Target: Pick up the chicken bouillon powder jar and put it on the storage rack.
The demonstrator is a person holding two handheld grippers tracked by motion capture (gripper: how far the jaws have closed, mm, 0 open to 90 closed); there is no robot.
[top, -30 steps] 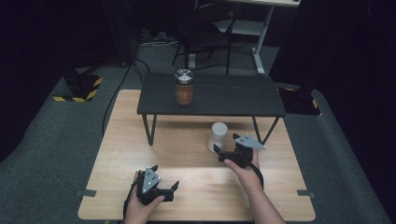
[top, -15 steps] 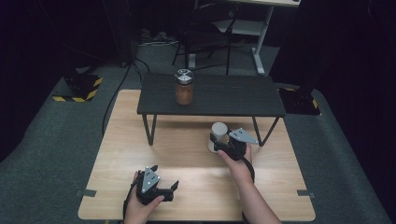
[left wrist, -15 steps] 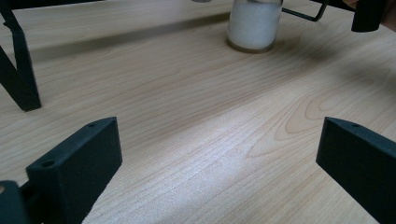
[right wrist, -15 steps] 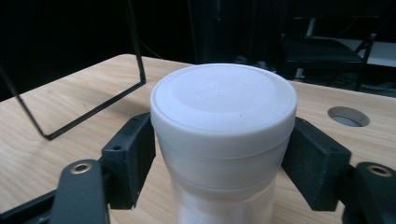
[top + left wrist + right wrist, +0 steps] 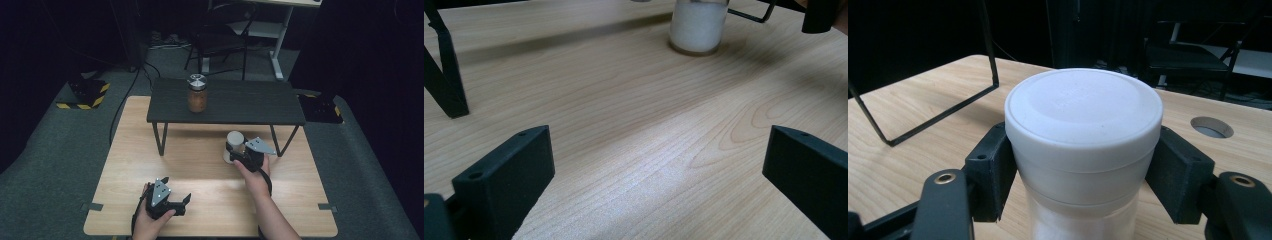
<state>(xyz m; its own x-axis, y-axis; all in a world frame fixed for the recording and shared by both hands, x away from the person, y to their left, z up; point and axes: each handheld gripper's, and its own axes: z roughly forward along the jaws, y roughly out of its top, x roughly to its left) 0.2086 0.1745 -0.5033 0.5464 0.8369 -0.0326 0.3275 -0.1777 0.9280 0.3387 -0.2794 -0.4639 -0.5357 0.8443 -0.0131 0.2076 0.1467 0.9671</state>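
Clamping the white-lidded jar (image 5: 1083, 150) just below its lid, the right gripper (image 5: 239, 151) has just been closing, and in the right gripper view both black pads press on the jar's sides, one on each side. That jar stands upright on the wooden table (image 5: 210, 165), its long axis vertical and its lid facing up, near the right front leg of the low black shelf (image 5: 225, 102) that stands on the table's far half. In the high view its pale lid sits just beside the gripper's grey plate. The left gripper (image 5: 167, 201) rests near the table's near edge, well apart from the jar, its jaws spread wide with bare wood between them, holding nothing. Two jars are in sight: the white-lidded one, and a brown jar (image 5: 197, 93) with a silver lid that stands upright on top of the shelf. The left gripper view looks across the table at the white jar's lower body (image 5: 697, 27), which appears filled with something white, a detail the high view leaves too small to tell. The right gripper view shows a round hole (image 5: 1212, 127) in the tabletop beyond the jar.
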